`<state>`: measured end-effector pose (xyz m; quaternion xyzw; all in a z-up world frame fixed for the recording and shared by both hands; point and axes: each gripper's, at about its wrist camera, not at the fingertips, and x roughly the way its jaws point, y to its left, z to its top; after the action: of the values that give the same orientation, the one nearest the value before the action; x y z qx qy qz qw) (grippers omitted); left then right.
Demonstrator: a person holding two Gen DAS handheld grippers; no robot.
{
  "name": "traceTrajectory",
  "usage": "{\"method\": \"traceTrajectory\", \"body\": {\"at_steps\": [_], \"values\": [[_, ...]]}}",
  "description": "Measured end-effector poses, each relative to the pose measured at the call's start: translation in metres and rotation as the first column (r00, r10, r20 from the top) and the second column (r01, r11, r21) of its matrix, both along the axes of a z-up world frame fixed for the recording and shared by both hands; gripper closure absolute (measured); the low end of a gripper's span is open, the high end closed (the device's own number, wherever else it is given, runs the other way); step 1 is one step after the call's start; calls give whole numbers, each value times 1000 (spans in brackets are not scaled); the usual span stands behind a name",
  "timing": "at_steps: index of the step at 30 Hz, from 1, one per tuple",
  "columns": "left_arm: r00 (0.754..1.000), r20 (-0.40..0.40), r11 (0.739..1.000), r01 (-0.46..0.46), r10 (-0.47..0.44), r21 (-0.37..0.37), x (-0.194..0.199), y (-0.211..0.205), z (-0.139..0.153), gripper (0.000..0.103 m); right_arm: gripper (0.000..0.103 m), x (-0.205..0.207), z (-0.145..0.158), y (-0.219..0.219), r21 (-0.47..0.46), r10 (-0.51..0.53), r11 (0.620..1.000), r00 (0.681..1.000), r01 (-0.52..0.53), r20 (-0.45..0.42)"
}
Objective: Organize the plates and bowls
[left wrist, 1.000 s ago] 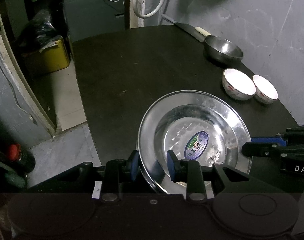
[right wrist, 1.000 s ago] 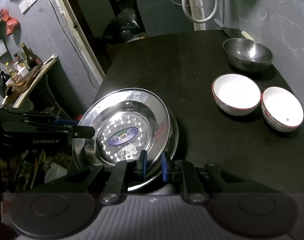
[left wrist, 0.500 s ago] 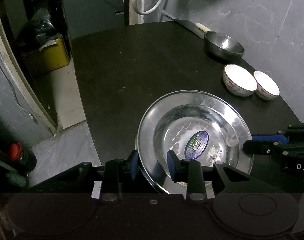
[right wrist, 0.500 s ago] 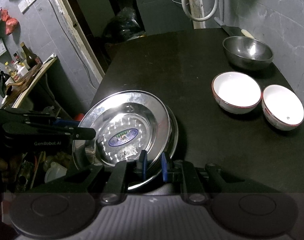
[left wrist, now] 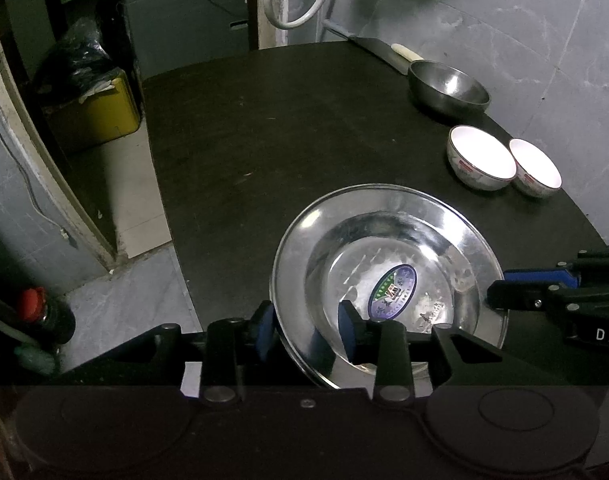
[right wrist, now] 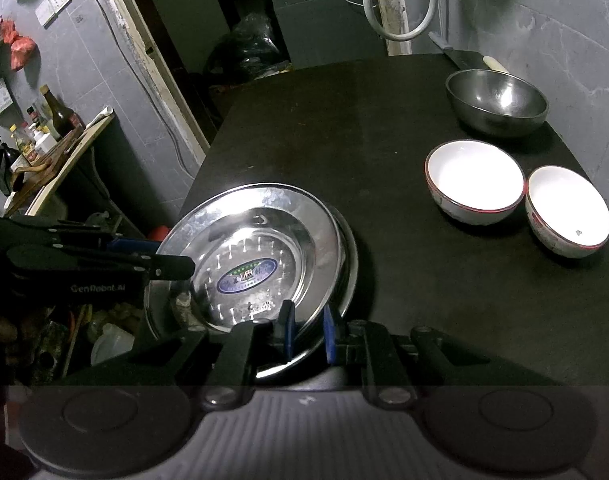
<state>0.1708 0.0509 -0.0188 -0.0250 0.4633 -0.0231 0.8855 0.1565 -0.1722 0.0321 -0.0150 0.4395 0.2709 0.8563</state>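
Low in the middle of both wrist views, a steel plate [left wrist: 388, 264] lies on the dark tabletop [left wrist: 272, 128] near its left edge, with a blue oval sticker [left wrist: 393, 292] in its well. In the right wrist view it sits on a second steel plate [right wrist: 350, 256] whose rim peeks out on the right side.

At the bottom centre of the left wrist view, the left gripper [left wrist: 306, 334] straddles the near rim of the steel plate. Its jaws are opening: one blue pad is outside the rim and the other over the well, and neither visibly presses the metal.

At the bottom centre of the right wrist view, the right gripper [right wrist: 307, 332] is closed tightly on the steel plate, its two blue pads clamped on the near right rim. Seen from the left wrist, the same gripper enters from the right edge of the frame and meets the plate's right rim.

Toward the right of both frames, two white bowls stand side by side and almost touching: the larger white bowl [right wrist: 475, 182] to the left, the smaller white bowl [right wrist: 569, 211] to the right. Above them, in the upper right, sits a steel bowl [right wrist: 497, 102], and behind it a knife [left wrist: 380, 50] lies by the grey wall.
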Motion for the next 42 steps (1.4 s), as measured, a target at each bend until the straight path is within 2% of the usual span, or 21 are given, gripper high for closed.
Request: {"method": "traceTrajectory", "body": {"at_steps": [20,31,34,38,42], "values": [[1000,8,1000,3,-4,20,-1,-5,-1,60,86,-1,-2,-1,0,-7,1000,1000,7,-5],[1000,-5,1000,-5,5,-4,-1,-6,-2,57,86,-2,0,4,3,21,1000,1000,-21,5],[1000,-9,1000,-13,13,-18,-1,-4,-2,52,85,-1,0,2,5,16,1000,1000,-16,6],[1000,6,1000,-23,23,-20,-1,-4,1,34,82,-1,1,0,11,0,1000,1000,0,8],[999,15,999,-41,42,-26,2,-3,4,20,79,0,0,-5,19,-15,1000,1000,15,7]]}}
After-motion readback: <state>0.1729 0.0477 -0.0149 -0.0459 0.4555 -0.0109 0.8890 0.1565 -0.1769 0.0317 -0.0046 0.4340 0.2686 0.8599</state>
